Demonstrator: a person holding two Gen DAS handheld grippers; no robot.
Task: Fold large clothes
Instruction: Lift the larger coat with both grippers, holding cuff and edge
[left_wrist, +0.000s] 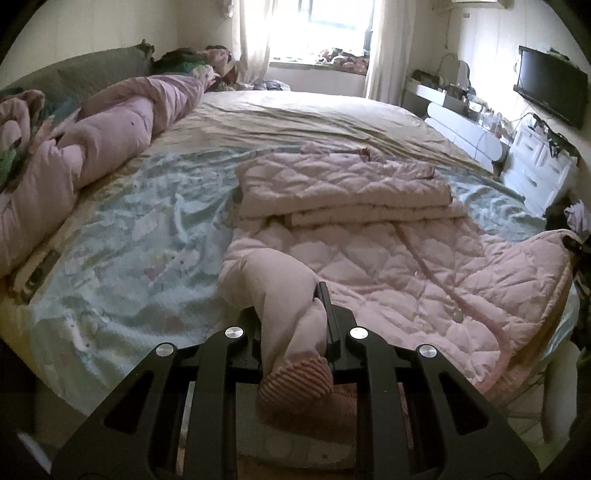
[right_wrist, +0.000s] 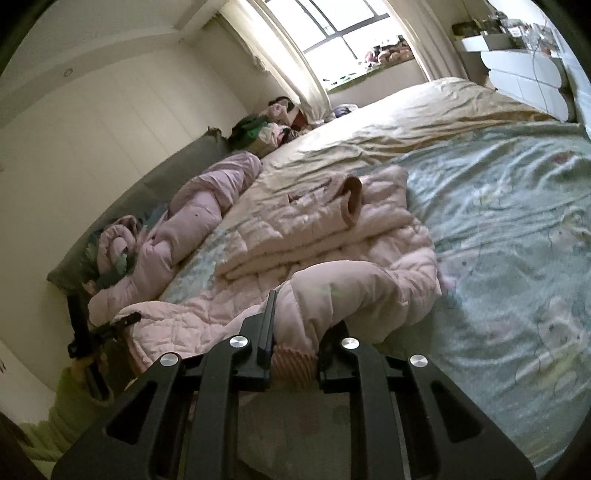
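A pink quilted coat lies on the bed, its far part folded over into a flat stack. My left gripper is shut on a sleeve of the coat, with the striped cuff hanging between the fingers. My right gripper is shut on the other sleeve, its striped cuff between the fingers. The coat also shows in the right wrist view. The left gripper shows at the coat's far corner in the right wrist view.
The bed has a light blue patterned sheet and a beige cover beyond. A rolled pink duvet lies along the left side. White drawers and a TV stand on the right.
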